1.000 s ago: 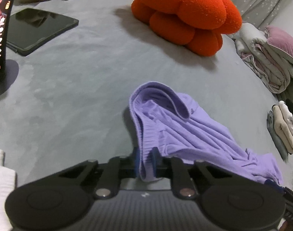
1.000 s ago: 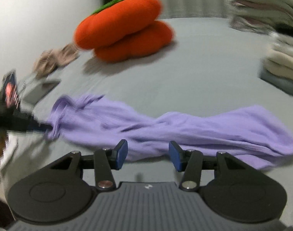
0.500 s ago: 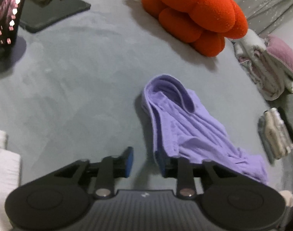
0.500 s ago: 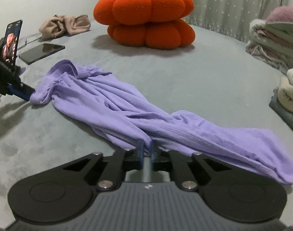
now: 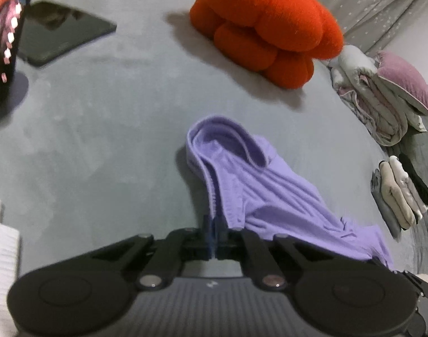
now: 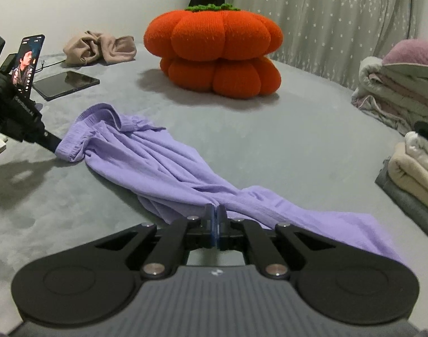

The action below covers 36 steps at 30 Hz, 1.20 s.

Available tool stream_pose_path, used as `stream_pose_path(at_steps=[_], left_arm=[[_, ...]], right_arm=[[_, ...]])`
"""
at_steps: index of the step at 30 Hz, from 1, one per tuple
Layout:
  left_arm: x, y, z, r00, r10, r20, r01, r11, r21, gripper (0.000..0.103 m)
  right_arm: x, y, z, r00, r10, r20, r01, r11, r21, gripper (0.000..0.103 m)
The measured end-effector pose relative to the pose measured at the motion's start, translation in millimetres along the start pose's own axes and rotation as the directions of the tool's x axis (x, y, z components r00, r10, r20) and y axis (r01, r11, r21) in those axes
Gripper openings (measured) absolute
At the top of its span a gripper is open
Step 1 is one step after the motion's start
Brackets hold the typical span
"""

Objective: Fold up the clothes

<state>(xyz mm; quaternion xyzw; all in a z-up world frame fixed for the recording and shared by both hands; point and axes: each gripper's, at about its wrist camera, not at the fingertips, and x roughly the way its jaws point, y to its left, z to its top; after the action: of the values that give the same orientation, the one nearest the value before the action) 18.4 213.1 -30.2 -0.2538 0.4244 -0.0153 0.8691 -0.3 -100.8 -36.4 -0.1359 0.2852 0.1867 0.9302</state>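
Lilac trousers (image 6: 163, 165) lie stretched and rumpled across the grey bed surface (image 6: 298, 146). My left gripper (image 5: 215, 226) is shut on the edge of the elastic waistband (image 5: 214, 191); it also shows at the left of the right wrist view (image 6: 52, 141). My right gripper (image 6: 215, 214) is shut on a fold of the trouser leg near the middle of the garment. The trousers also show in the left wrist view (image 5: 270, 193), running away to the right.
An orange pumpkin cushion (image 6: 214, 53) sits at the back. A tablet (image 6: 65, 84), a standing phone (image 6: 28, 59) and a beige garment (image 6: 101, 47) lie at the left. Folded clothes (image 6: 413, 168) and a blanket pile (image 6: 396, 92) stand at the right. White cloth (image 5: 0, 241) lies near left.
My left gripper let go of the waistband, opened, then shut on its edge again. My right gripper went from open above the trouser leg to shut on a fold of it.
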Motion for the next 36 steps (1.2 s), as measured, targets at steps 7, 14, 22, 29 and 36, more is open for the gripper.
stream_pose_path(at_steps=[7, 14, 22, 29, 36], left_arm=[[-22.3, 8.0, 6.2, 0.999, 0.014, 0.038, -0.015, 1.0, 0.021, 0.001], [-38.8, 23.6, 5.0, 0.997, 0.053, 0.051, -0.055, 0.997, 0.052, 0.001], [-43.2, 31.4, -2.0, 0.996, 0.093, 0.005, -0.093, 0.986, 0.139, 0.001], [-27.4, 34.7, -9.8, 0.983, 0.174, -0.057, -0.156, 0.958, 0.239, 0.002], [-20.8, 17.8, -13.0, 0.958, 0.285, 0.005, -0.265, 0.884, 0.385, 0.058]], right_arm=[[-19.1, 4.1, 2.4, 0.999, 0.025, 0.028, -0.024, 0.999, -0.031, 0.001], [-40.7, 13.3, -3.9, 0.997, 0.069, 0.036, -0.066, 0.995, -0.075, 0.001], [-66.0, 20.0, -19.0, 0.991, 0.132, 0.011, -0.13, 0.986, -0.104, 0.0], [-67.5, 25.2, -29.8, 0.987, 0.155, -0.045, -0.16, 0.979, -0.13, 0.0], [-53.8, 10.2, -30.7, 0.988, 0.131, -0.086, -0.135, 0.99, -0.041, 0.013]])
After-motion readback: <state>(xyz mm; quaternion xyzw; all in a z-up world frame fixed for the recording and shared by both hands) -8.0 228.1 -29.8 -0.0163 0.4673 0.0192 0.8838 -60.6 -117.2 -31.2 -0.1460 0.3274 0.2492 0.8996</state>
